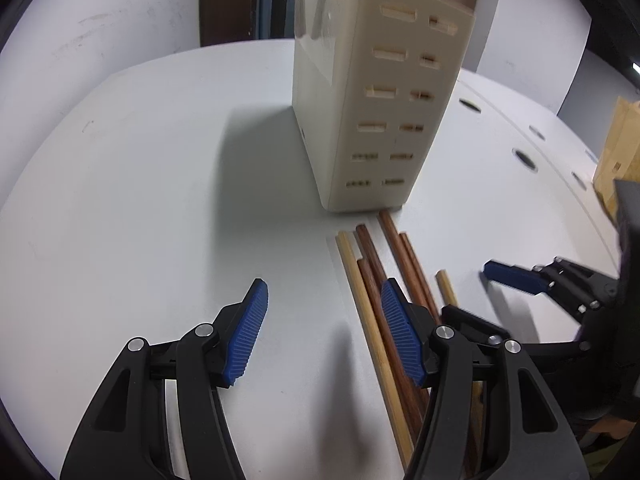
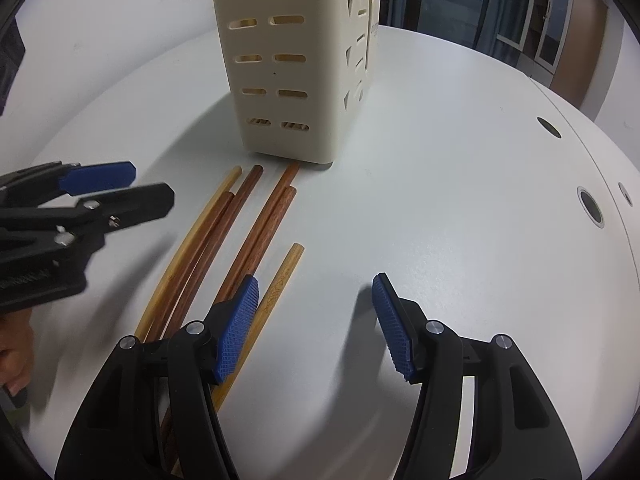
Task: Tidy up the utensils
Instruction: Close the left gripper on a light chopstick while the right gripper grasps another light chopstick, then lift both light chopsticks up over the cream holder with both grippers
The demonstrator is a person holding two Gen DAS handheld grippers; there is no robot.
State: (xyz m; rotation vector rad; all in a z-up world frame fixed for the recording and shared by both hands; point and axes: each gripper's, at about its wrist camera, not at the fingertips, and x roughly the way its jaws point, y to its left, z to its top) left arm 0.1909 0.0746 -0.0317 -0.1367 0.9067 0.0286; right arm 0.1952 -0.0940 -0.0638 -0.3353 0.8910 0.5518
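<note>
Left wrist view: the left hand-held gripper [image 1: 322,332] hangs over the white table [image 1: 160,184] with its jaws spread wide, holding nothing. Loose chopsticks [image 1: 374,280] — pale and dark brown — lie on the table under its right finger, running forward to the cream slotted holder [image 1: 368,120] standing upright ahead. The right hand-held gripper [image 2: 316,328] is likewise wide apart and empty, one pale chopstick [image 2: 276,288] just beside its left fingertip.

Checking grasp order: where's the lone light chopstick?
On the table, right of the chopstick bundle: the light chopstick lies beside the right gripper's left finger, in front of the cream holder.
</note>
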